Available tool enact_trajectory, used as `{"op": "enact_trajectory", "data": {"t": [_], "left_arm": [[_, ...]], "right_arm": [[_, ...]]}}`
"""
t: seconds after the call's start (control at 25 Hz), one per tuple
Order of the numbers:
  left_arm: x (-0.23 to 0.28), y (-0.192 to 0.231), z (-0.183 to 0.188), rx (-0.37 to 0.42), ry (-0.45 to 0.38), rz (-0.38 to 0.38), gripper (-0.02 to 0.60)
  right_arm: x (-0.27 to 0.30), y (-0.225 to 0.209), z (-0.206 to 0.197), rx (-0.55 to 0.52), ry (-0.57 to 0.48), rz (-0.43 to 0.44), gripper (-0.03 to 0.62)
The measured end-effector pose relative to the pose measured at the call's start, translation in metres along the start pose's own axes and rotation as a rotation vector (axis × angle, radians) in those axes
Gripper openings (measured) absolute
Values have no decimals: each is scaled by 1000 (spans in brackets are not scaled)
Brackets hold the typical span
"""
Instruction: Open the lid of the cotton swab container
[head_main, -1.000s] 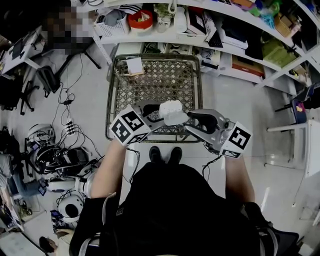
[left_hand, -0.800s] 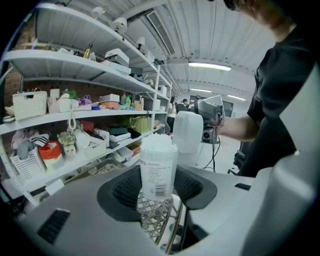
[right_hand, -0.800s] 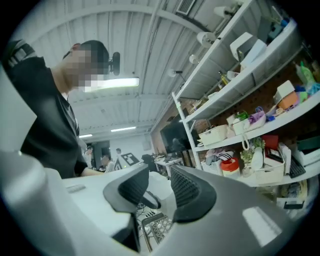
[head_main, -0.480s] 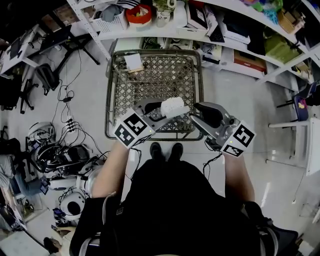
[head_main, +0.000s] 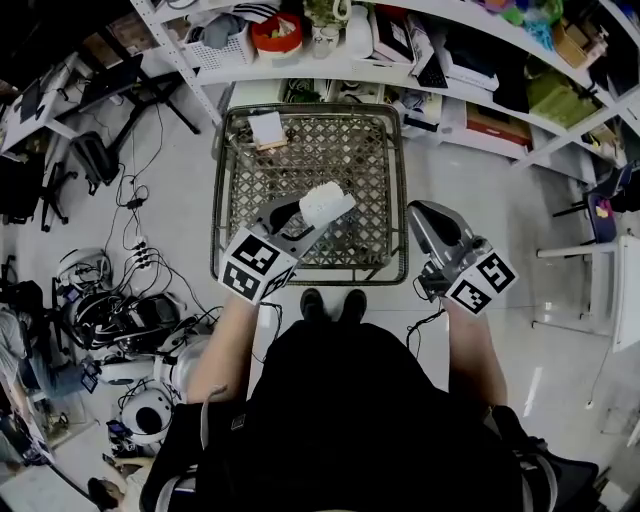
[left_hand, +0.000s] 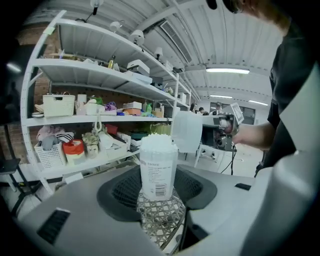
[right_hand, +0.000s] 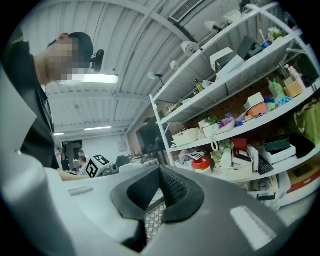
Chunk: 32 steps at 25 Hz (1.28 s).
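The cotton swab container (head_main: 322, 205) is a clear plastic tub packed with white swabs, held over the wire basket. My left gripper (head_main: 303, 216) is shut on its body. In the left gripper view the container (left_hand: 158, 172) stands upright between the pads, and its frosted lid (left_hand: 186, 131) is flipped up and open at the right of the rim. My right gripper (head_main: 420, 212) is off to the right, apart from the container. Its jaws have just been closing and now meet with nothing between them, as the right gripper view shows (right_hand: 159, 175).
A metal wire basket (head_main: 385, 150) stands on the floor below the grippers. White shelving (head_main: 420, 95) crowded with boxes, bowls and baskets runs behind it. Cables and gear (head_main: 130, 310) cover the floor at the left. The person's shoes (head_main: 330, 303) are at the basket's near edge.
My right gripper has drawn away to the right from the container's lid and shut. The left gripper has shifted a little left with the container, whose lid now stands open.
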<state>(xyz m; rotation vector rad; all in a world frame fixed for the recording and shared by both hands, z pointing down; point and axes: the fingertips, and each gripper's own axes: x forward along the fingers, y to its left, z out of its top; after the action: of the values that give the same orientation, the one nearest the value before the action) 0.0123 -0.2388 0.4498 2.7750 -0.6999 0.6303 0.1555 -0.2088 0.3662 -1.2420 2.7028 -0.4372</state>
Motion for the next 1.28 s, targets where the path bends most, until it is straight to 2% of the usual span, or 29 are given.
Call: {"op": "enact_trajectory", "data": {"t": [0.4, 0.96, 1.28], "left_arm": [[-32, 25, 12, -67, -26, 148, 199], [-32, 36, 33, -43, -43, 189, 199], [-43, 44, 26, -77, -54, 228, 199]], "right_arm": [[-14, -18, 13, -8, -23, -91, 9], [-23, -39, 24, -50, -42, -190, 7], [-34, -47, 25, -54, -41, -230, 8]]}}
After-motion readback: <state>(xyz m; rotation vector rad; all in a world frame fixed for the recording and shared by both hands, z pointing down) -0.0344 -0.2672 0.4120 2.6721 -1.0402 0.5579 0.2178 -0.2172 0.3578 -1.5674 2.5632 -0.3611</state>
